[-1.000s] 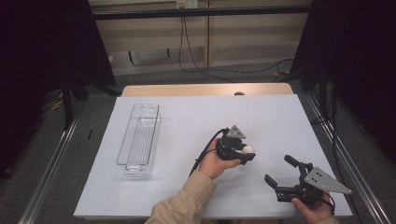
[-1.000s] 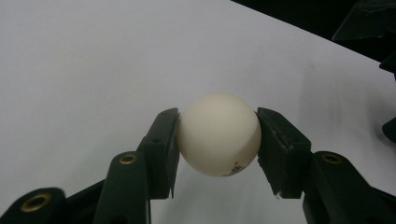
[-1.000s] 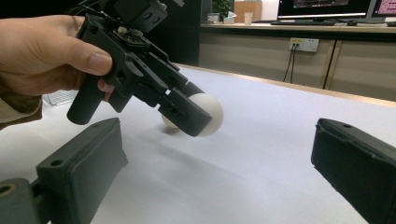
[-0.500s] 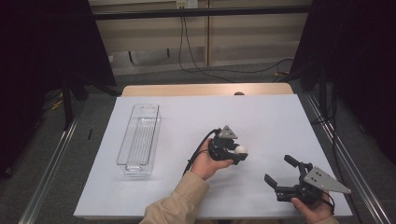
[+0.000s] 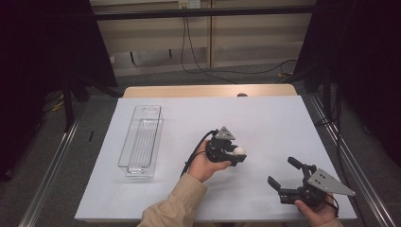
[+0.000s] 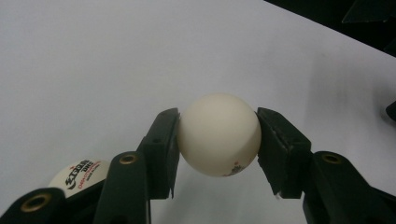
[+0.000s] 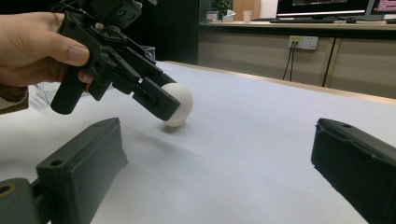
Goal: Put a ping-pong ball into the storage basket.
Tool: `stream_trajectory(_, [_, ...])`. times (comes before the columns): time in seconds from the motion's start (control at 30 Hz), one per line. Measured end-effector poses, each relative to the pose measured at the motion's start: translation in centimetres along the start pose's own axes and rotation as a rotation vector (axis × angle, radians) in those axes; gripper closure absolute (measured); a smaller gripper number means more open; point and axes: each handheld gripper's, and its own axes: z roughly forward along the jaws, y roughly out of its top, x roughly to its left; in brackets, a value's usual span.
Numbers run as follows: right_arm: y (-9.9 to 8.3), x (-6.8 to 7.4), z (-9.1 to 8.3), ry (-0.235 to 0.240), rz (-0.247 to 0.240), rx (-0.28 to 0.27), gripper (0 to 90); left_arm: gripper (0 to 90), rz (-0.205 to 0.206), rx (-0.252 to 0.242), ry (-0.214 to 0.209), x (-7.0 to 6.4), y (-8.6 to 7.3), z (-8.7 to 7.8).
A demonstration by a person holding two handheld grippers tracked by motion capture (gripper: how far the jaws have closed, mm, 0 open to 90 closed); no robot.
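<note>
Near the table's middle, the left gripper [image 5: 235, 153] has its jaws clamped on either side of a white ball [image 6: 218, 134], held low over the white sheet [image 5: 265, 123], so the carry to the clear tray [image 5: 141, 142] seems next, while the right gripper [image 5: 284, 178] rests wide open.

Second ball [image 6: 77, 175] lying low behind the left gripper's [image 6: 218, 140] jaw is showing black print, roughly "DHS" with small red lettering under it, too blurred to read fully. Held ball [image 6: 218, 134] is showing a small unreadable red-black mark.
</note>
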Motion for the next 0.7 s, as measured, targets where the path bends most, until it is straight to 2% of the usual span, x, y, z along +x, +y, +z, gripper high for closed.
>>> stream_trajectory(0.47, [0.0, 0.1, 0.0, 0.002, 0.0, -0.001, 1.9, 51.1, -0.015, 0.009, 0.003, 0.3, -0.3, -0.8])
stream_trajectory(0.7, [0.0, 0.1, 0.0, 0.003, -0.002, 0.0, 2.0, 51.1, -0.024, -0.004, 0.004, 0.5, -0.3, -1.2])
